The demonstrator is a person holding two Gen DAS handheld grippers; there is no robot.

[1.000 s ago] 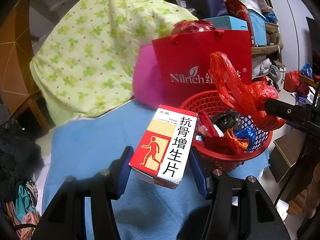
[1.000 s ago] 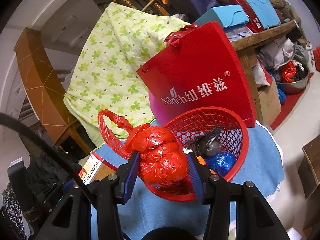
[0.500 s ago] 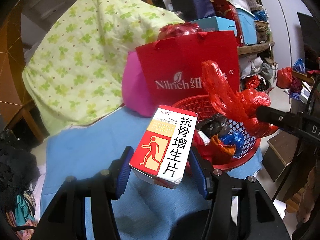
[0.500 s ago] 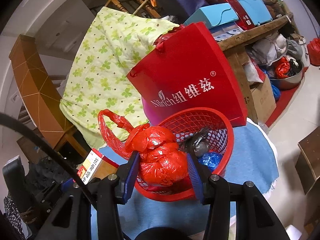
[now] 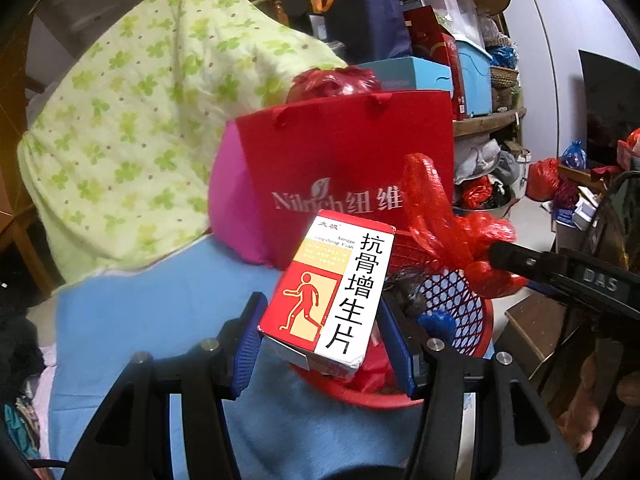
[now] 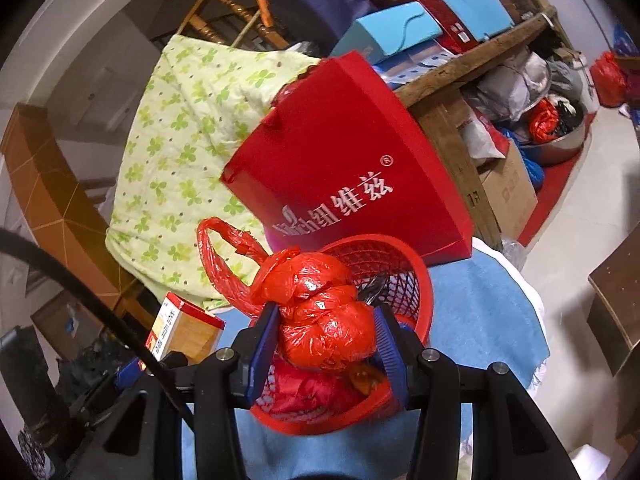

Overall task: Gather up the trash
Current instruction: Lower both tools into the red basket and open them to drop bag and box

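Left gripper (image 5: 320, 334): fingers clamped on the flanks of a medicine box (image 5: 332, 296), held over the near rim of the red basket (image 5: 464, 316).
Box: looked light, stiff, crushable card; flat sides suit the grip.
Right gripper (image 6: 326, 340): fingers pinched a knotted red plastic bag (image 6: 320, 316) above the basket.
Bag: seemed soft, slippery; hold the bulk.

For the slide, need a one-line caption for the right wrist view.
Right gripper holds a knotted red plastic bag over the red mesh basket.
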